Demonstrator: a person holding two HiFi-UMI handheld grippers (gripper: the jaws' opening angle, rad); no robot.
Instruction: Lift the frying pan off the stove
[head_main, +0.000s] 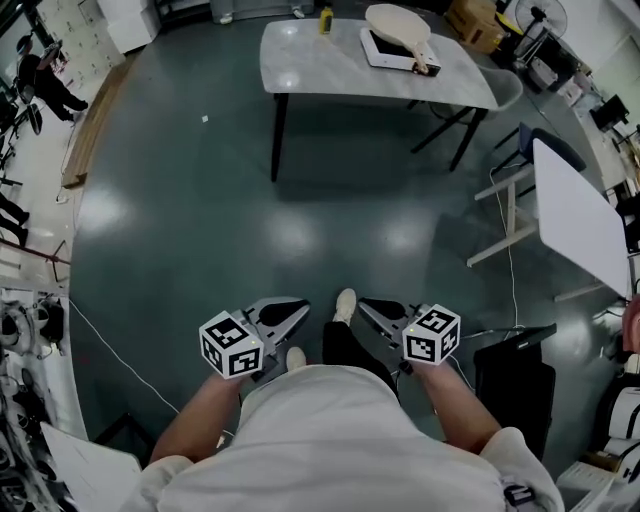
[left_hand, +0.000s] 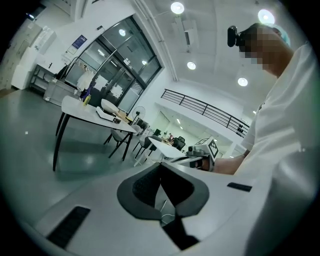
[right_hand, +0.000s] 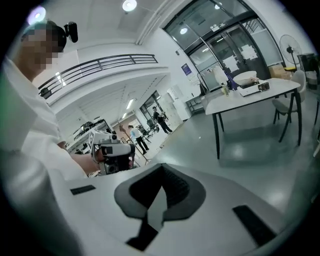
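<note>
A beige frying pan (head_main: 397, 25) sits on a white single-burner stove (head_main: 385, 50) on the grey table (head_main: 320, 65) across the room, its handle pointing toward me. Both grippers are held low and close to my body, far from the table. The left gripper (head_main: 297, 309) is shut with nothing in it, and so is the right gripper (head_main: 368, 307). From the left gripper view, the pan (left_hand: 110, 106) shows small on the distant table (left_hand: 82, 111), beyond the closed jaw tips (left_hand: 160, 165). The right gripper view has the pan (right_hand: 245, 77) and stove (right_hand: 255, 87) far off past its closed tips (right_hand: 161, 168).
A yellow bottle (head_main: 325, 19) stands on the table left of the stove. A chair (head_main: 505, 92) sits at the table's right end, a second white table (head_main: 578, 210) at the right, and a black case (head_main: 515, 382) by my right side. Dark floor (head_main: 250, 230) lies between me and the table.
</note>
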